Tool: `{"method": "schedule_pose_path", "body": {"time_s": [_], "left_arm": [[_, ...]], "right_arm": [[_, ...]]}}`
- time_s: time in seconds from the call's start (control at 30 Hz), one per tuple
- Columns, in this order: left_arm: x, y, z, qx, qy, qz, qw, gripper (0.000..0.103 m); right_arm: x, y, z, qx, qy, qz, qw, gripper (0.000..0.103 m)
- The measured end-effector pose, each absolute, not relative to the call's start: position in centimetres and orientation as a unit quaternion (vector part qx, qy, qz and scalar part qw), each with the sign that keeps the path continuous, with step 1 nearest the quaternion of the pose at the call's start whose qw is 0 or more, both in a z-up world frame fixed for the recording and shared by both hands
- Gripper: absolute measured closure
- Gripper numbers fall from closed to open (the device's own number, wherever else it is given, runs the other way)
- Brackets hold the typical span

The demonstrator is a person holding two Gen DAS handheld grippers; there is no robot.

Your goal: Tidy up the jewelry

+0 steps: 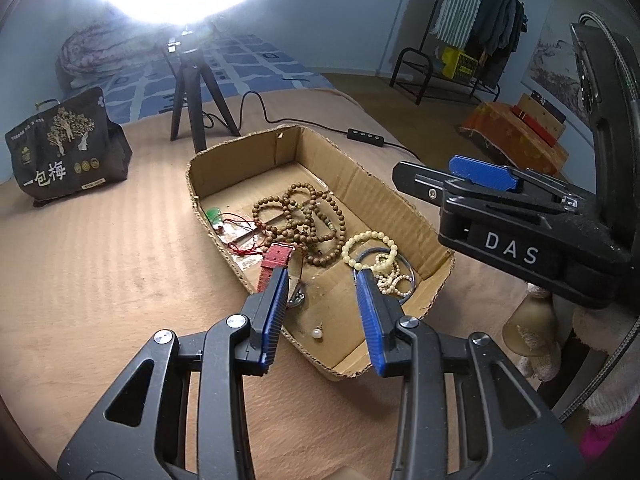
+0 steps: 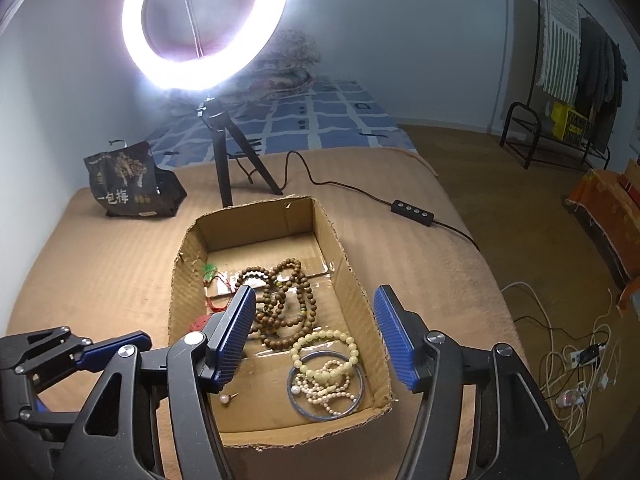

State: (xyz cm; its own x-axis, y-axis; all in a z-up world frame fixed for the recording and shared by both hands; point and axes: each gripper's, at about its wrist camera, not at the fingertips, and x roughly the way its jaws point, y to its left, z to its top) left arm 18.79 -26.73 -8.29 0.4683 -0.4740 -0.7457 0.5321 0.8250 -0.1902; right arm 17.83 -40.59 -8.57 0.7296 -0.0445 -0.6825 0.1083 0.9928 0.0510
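An open cardboard box (image 1: 404, 204) (image 2: 356, 280) sits on the tan bed cover. Inside lie brown wooden bead strands (image 1: 304, 216) (image 2: 284, 300), a cream bead bracelet (image 1: 370, 240) (image 2: 324, 344), a small pearl strand on a blue bangle (image 1: 390, 276) (image 2: 326, 394), a red-strapped watch (image 1: 274, 264), a green pendant on red cord (image 1: 214, 216) (image 2: 210, 270) and a loose pearl (image 1: 317, 334) (image 2: 225, 399). My left gripper (image 1: 322, 280) is open and empty above the box's near end. My right gripper (image 2: 316, 300) is open and empty above the box; it also shows in the left wrist view (image 1: 480, 180).
A ring light on a black tripod (image 1: 196, 96) (image 2: 224, 160) stands behind the box, its cable and switch (image 1: 366, 136) (image 2: 414, 212) running right. A dark snack bag (image 1: 60, 144) (image 2: 128, 184) lies at the back left. Cables (image 2: 576, 356) lie on the floor to the right.
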Motion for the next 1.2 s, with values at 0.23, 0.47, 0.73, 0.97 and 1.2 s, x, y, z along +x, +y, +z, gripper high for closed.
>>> {"method": "schedule_pose_path", "body": {"time_s": [0.23,0.47,0.73,0.97,1.2], "left_arm": [[18.1,-25.3,-7.0,0.038,0.406,-0.287,0.867,0.068],[17.1,-23.2,-5.3,0.032,0.388,-0.278,0.878,0.068],[14.9,-21.1,-3.0,0.032,0.356,-0.275,0.892,0.063],[11.9,-19.8,-0.8,0.038,0.322,-0.279,0.904,0.053],[9.1,-19.3,0.5,0.045,0.291,-0.284,0.913,0.029]], "right_arm": [[16.9,-40.0,-7.4,0.041,0.353,-0.04,0.934,0.037],[15.4,-38.7,-5.9,0.03,0.334,-0.037,0.941,0.036],[13.1,-38.1,-3.9,0.029,0.305,-0.049,0.951,0.027],[10.8,-37.4,-2.4,0.027,0.282,-0.051,0.958,0.026],[8.8,-37.4,-1.7,0.023,0.267,-0.056,0.962,0.023]]}}
